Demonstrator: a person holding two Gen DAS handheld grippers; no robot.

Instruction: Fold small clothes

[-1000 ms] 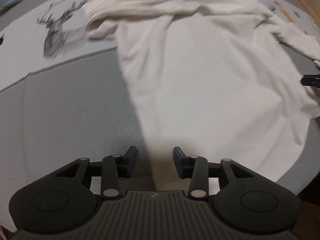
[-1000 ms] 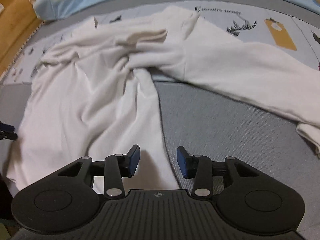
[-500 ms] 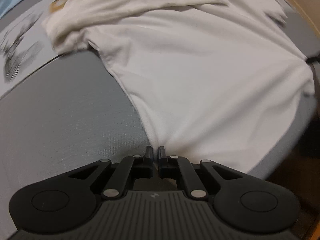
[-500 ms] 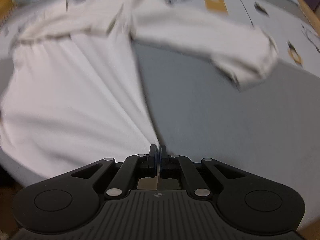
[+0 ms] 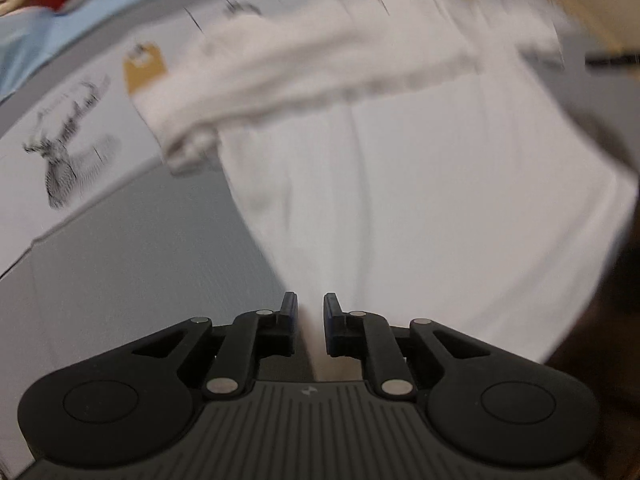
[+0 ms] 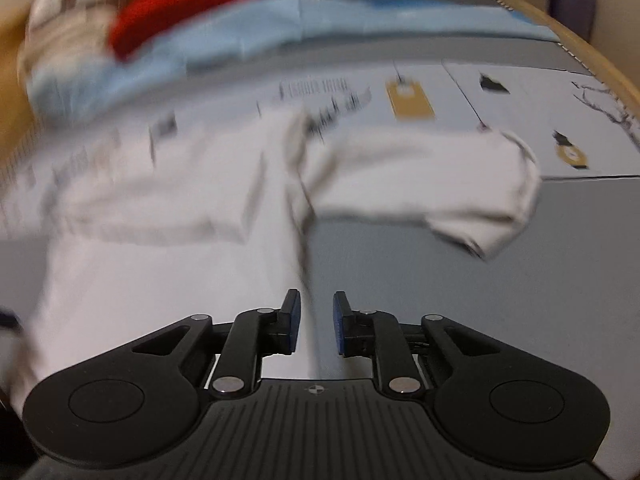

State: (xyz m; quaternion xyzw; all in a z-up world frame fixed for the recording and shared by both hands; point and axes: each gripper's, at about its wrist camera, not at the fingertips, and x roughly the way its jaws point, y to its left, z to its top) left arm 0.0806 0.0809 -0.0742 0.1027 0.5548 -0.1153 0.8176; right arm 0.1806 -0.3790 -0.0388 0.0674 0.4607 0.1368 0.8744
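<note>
The white shirt [image 5: 420,184] is soft and long-sleeved, spread on a gray mat [image 5: 132,272] with its sleeves folded across. Both the left gripper [image 5: 311,312] and right gripper [image 6: 317,312] have just been opening; cloth lies loose between their fingers.

Each view is being taken from just behind its own tool, looking forward and steeply down. The left tool [image 5: 310,322] is being seen close over the white garment [image 5: 420,208]; the right tool [image 6: 316,322] likewise. Garment, grey surface [image 6: 480,300] and printed sheet [image 5: 72,136] are being shared by both views, blurred.
</note>
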